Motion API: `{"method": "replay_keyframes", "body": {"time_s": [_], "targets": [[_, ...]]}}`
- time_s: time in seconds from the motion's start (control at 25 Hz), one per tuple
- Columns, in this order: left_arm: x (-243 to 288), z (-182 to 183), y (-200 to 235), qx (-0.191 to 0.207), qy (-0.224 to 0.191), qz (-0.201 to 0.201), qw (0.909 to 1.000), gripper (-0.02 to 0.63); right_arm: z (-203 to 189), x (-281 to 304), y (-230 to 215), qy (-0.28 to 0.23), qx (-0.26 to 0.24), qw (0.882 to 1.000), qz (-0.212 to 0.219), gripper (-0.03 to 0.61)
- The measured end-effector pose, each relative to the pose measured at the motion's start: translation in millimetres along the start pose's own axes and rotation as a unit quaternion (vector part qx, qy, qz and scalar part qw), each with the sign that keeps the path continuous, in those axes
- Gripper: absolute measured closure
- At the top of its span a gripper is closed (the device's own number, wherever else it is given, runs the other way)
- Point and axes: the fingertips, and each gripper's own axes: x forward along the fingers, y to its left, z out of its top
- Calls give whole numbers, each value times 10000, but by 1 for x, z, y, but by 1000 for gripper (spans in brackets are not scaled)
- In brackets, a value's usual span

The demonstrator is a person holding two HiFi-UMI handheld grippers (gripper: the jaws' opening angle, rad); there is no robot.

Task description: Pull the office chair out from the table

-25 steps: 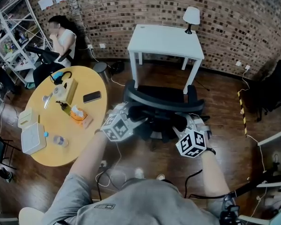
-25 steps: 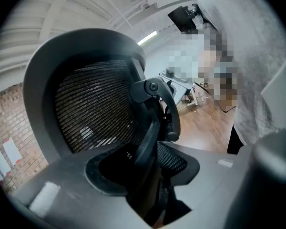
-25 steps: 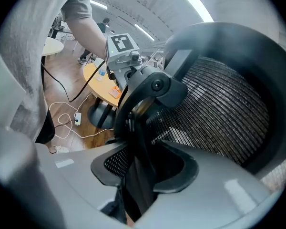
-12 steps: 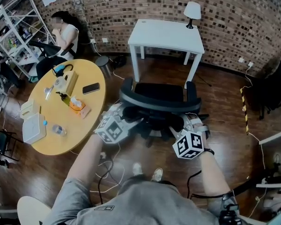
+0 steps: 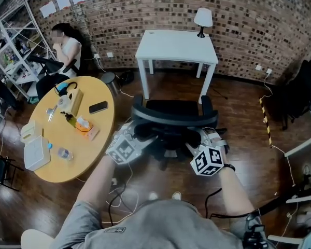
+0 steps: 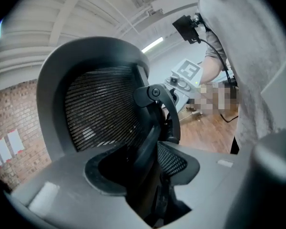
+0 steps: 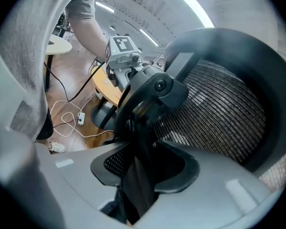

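Observation:
The black office chair [image 5: 172, 109] stands just in front of the white table [image 5: 176, 45], with its mesh back toward me. My left gripper [image 5: 145, 139] grips the left side of the chair's back and my right gripper [image 5: 196, 141] grips the right side. In the left gripper view the mesh back [image 6: 100, 113] fills the frame, and the left gripper [image 6: 148, 175] is shut on a black frame bar. In the right gripper view the right gripper [image 7: 143, 175] clamps the matching bar beside the mesh [image 7: 219, 113].
A lamp [image 5: 202, 19] stands on the white table by the brick wall. A round yellow table [image 5: 101, 134] with a phone, boxes and a bottle is close on the left. A seated person [image 5: 67, 48] and shelving [image 5: 10, 45] are at far left. Cables [image 5: 119, 191] lie on the wooden floor.
The chair has come back from the white table toward me, with both grippers staying clamped on its back. The gap between seat and table has grown.

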Motion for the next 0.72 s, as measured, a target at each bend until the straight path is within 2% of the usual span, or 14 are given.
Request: {"method": "replay_keyframes", "body": {"time_s": [0.2, 0.36, 0.52, 0.72], "targets": [[-9, 6, 3, -664, -484, 173, 9965, 425, 2, 1, -1, -62, 76, 9998, -197, 416], [-23, 11, -3, -1218, -853, 324, 9884, 426, 5, -14, -9, -377, 926, 9929, -642, 391], [-42, 16, -18, -2052, -1256, 360, 9699, 455, 11, -35, -4, -921, 2053, 9696, -957, 430], [-58, 24, -31, -3134, -1714, 356, 9334, 544, 27, -57, 12, -1457, 3296, 9278, -967, 484]]}}
